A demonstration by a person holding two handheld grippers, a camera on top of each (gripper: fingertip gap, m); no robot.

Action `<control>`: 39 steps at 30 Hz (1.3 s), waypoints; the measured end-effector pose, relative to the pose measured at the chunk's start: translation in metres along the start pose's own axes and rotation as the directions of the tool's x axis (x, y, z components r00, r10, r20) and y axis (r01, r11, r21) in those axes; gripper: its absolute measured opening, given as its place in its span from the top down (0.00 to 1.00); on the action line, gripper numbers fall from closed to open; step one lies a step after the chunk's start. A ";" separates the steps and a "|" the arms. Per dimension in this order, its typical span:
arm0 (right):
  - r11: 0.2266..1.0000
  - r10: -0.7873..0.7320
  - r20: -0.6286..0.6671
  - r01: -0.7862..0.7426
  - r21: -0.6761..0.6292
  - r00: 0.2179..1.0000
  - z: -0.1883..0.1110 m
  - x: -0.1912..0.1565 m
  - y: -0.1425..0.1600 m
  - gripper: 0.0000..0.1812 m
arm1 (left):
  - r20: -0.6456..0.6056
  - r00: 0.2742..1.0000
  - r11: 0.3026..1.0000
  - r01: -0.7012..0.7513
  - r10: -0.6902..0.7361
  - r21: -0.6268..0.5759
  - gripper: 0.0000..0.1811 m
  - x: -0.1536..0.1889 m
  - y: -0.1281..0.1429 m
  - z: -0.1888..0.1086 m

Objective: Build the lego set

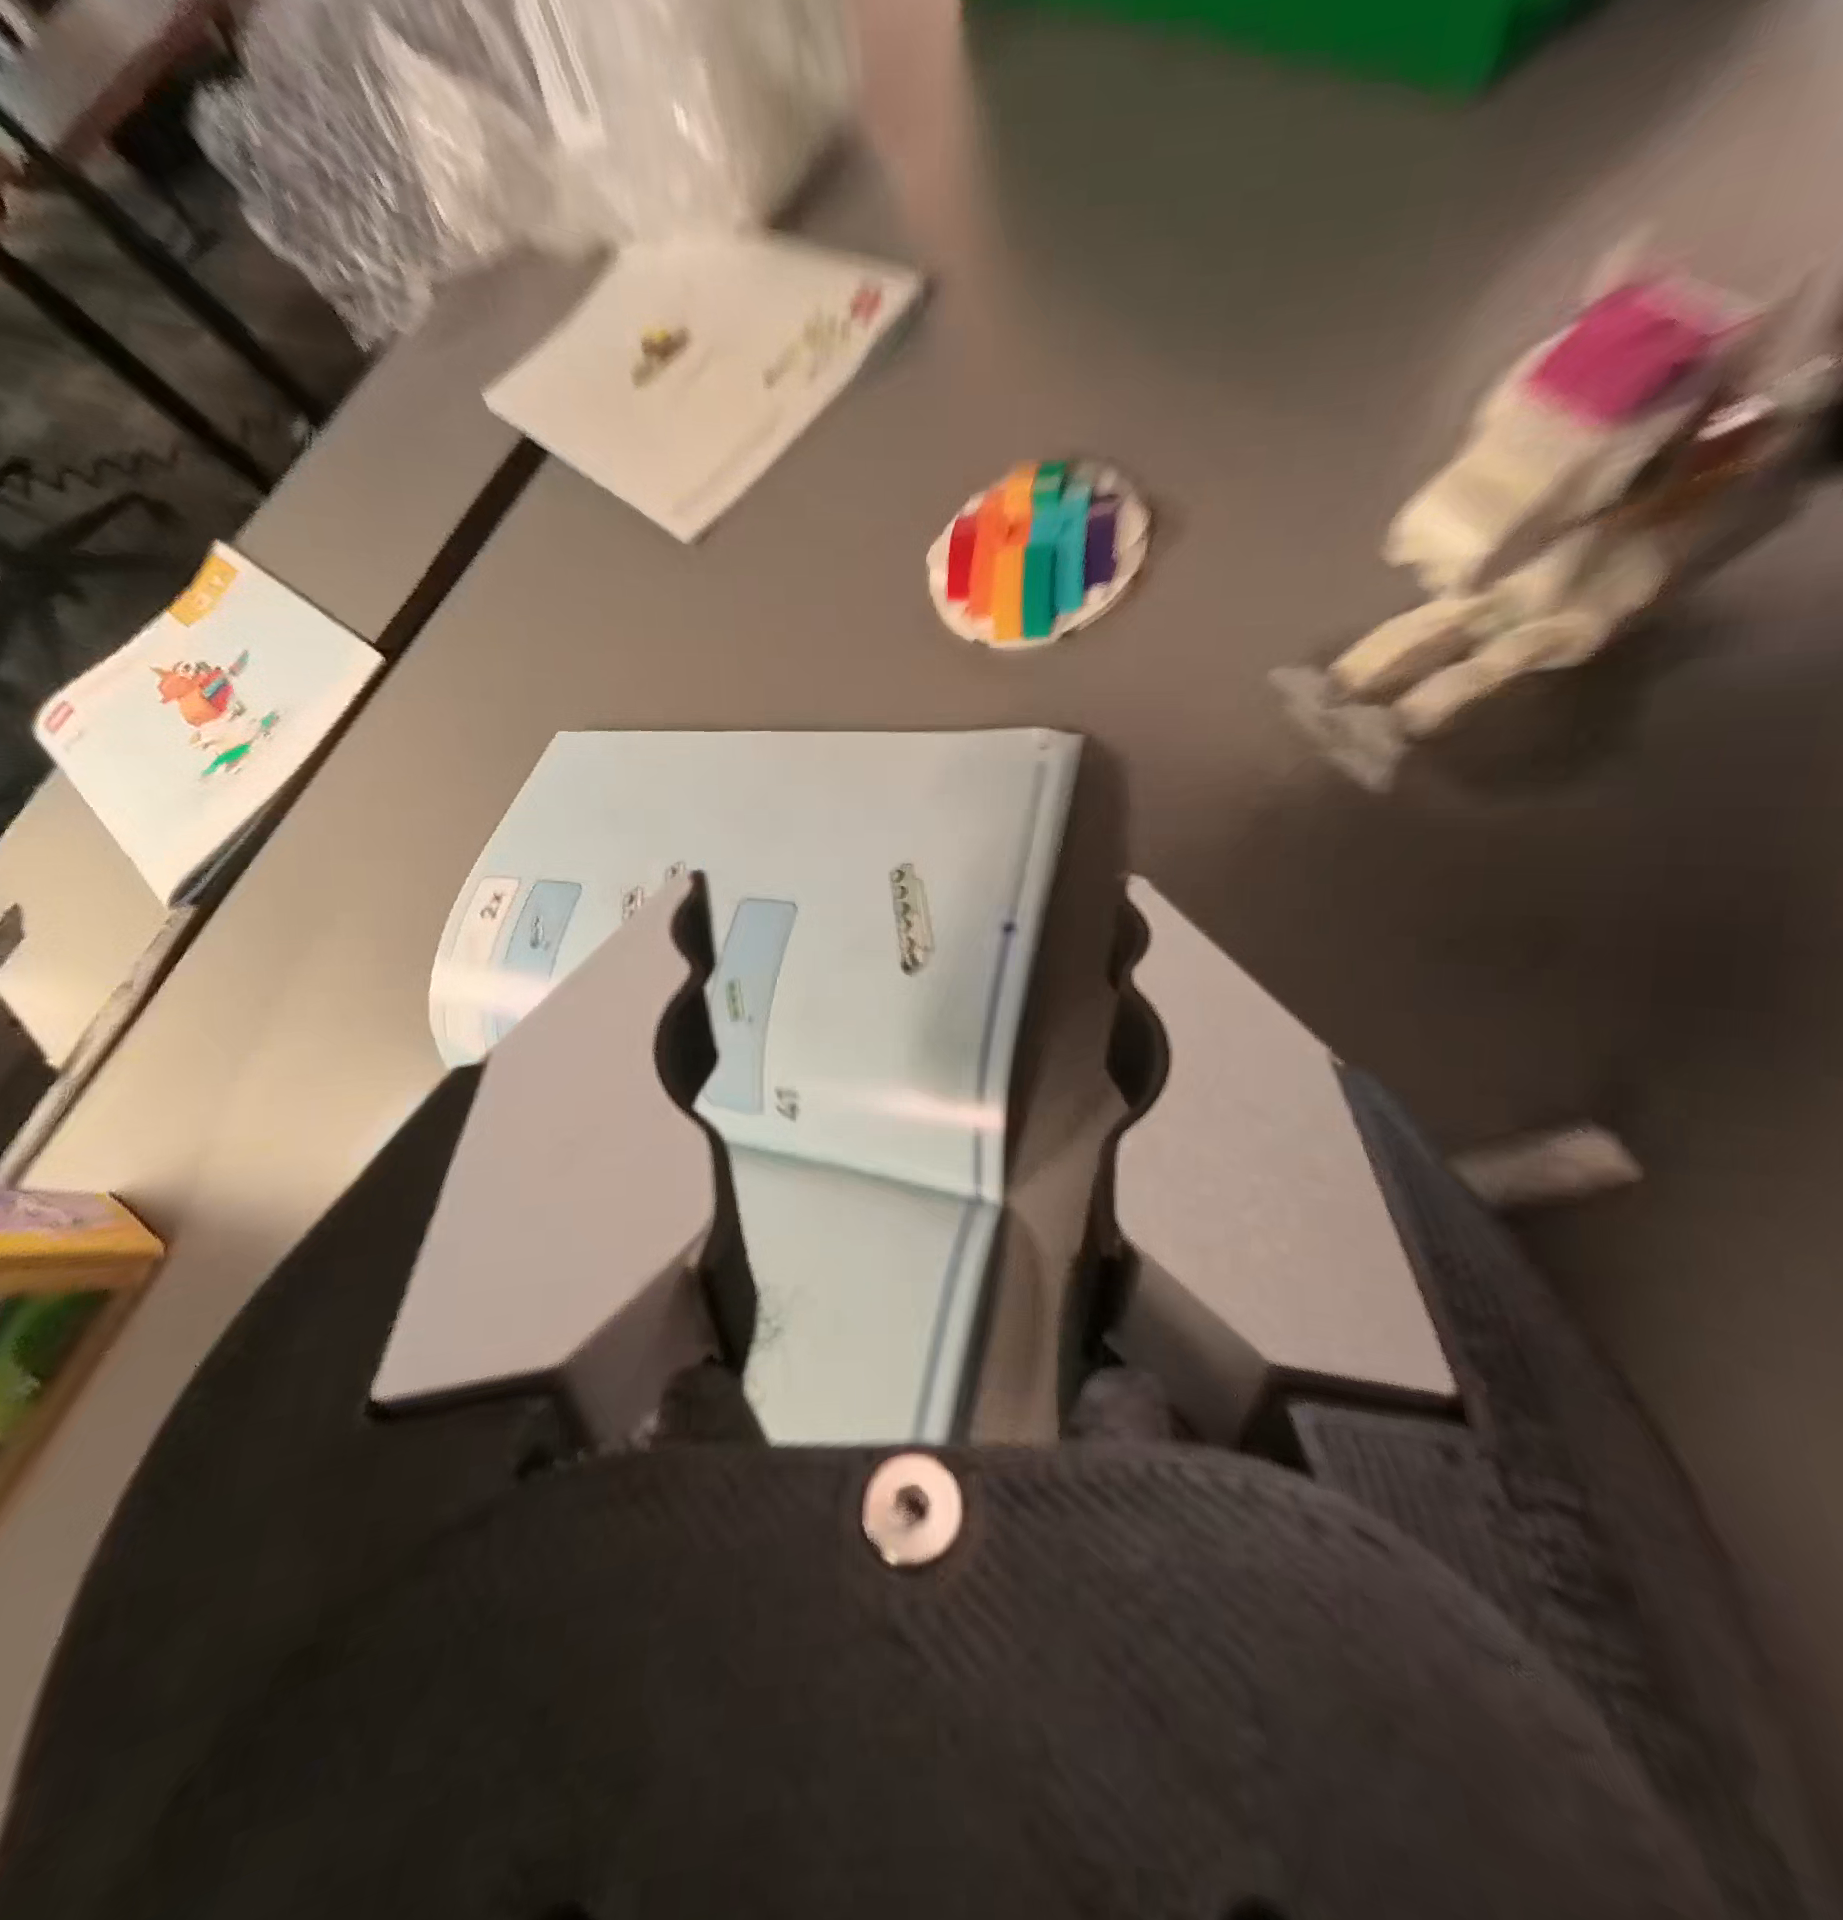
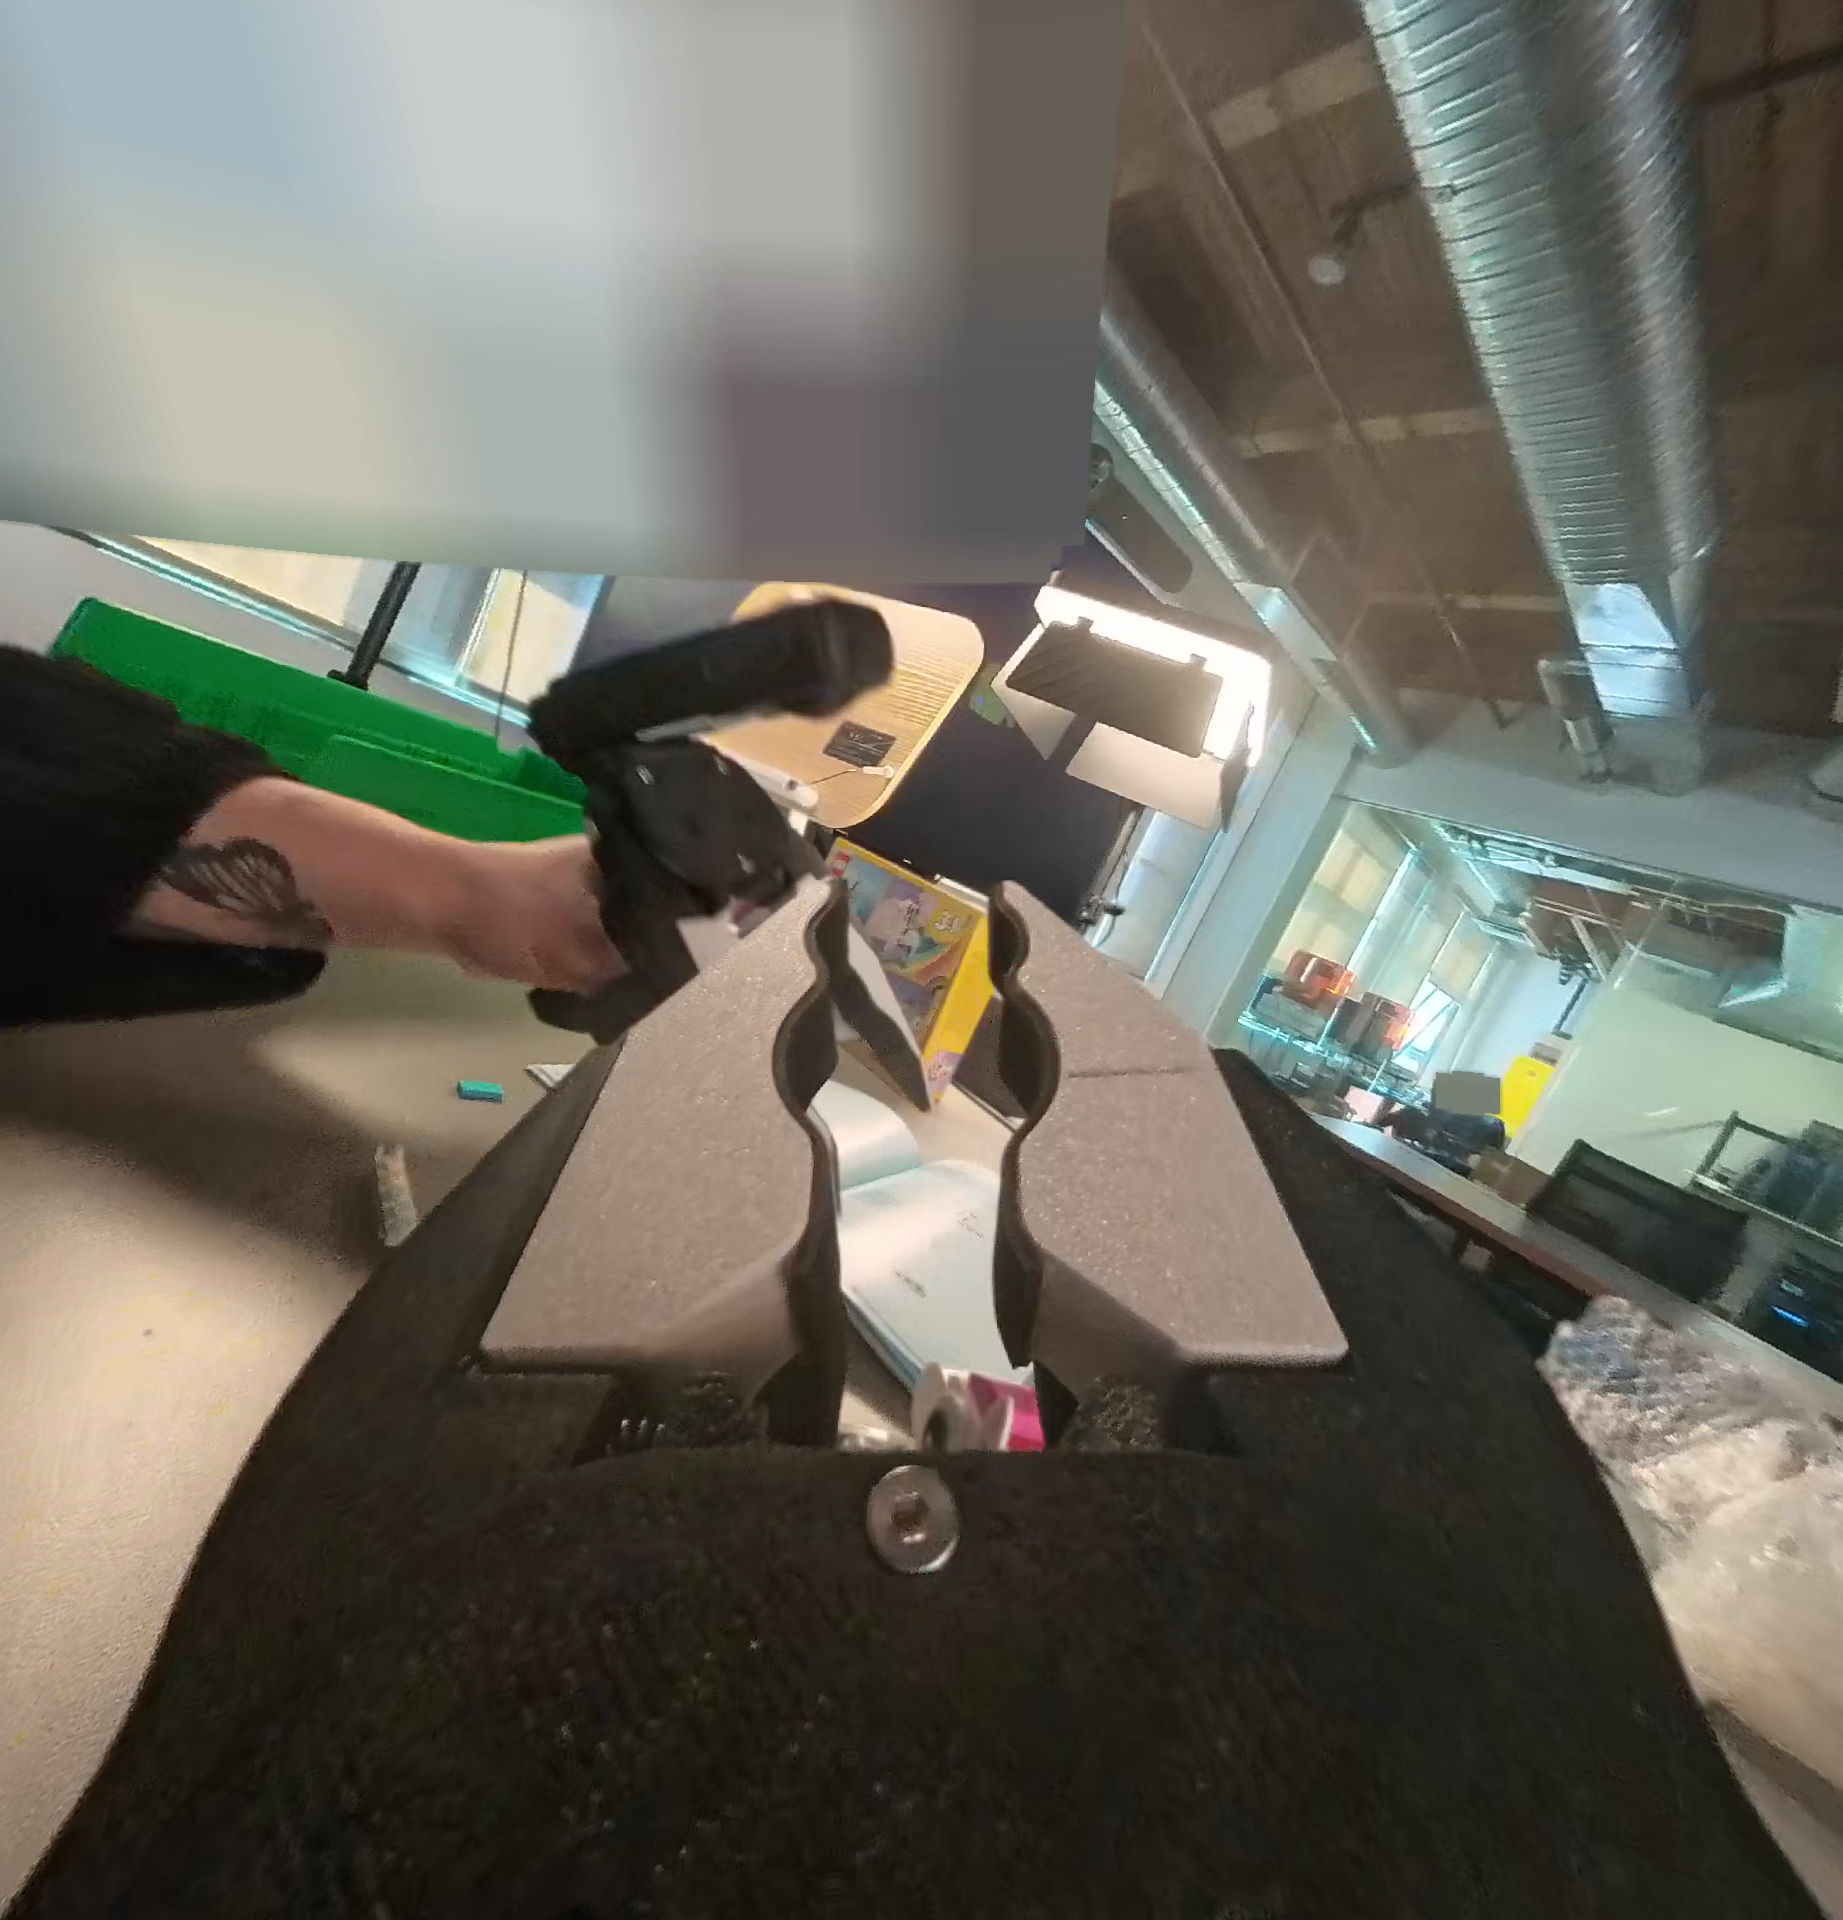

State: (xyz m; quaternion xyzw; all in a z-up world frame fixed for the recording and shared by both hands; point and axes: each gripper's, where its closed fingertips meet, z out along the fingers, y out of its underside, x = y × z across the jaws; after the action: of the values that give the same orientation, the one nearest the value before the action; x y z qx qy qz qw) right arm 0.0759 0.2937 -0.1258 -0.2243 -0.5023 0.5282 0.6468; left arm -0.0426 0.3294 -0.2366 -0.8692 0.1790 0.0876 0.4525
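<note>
Grey counter fills the left wrist view, with the left tool at lower centre, its jaws spread wide and grasping nothing, poised above an open instruction booklet with pale blue pages. Just above the booklet, at centre frame, lies a round white disc topped with rainbow-coloured bricks. At the right edge sits a blurred white lego figure with a magenta top, well apart from the disc. Two closed white booklets rest on the counter, one at upper centre and one at the left edge; a yellow box shows at lower left, and a green bin at the top edge. In the right wrist view the right tool points upward and across the room, jaws parted with a clear gap and nothing between the tips; white and magenta pieces show low between the finger bases, though whether they are gripped cannot be told. A person's hand at centre left holds the other tool. A small teal brick lies on the counter at left.
</note>
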 end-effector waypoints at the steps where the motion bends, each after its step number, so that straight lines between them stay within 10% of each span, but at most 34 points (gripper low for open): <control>1: 1.000 0.007 0.000 -0.007 0.005 1.000 -0.002 0.001 -0.002 0.87 | -0.010 1.000 0.999 -0.016 0.015 -0.039 0.57 0.001 0.003 0.008; 39: 0.999 -0.003 0.097 0.006 -0.032 0.995 0.002 -0.024 0.007 0.89 | 0.082 0.993 0.985 -0.074 0.087 -0.157 0.66 -0.019 0.003 0.055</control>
State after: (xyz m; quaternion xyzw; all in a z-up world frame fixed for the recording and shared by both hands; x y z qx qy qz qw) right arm 0.0720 0.2740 -0.1404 -0.2078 -0.5421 0.5288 0.6191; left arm -0.0607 0.3768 -0.2646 -0.8888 0.1863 0.1580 0.3878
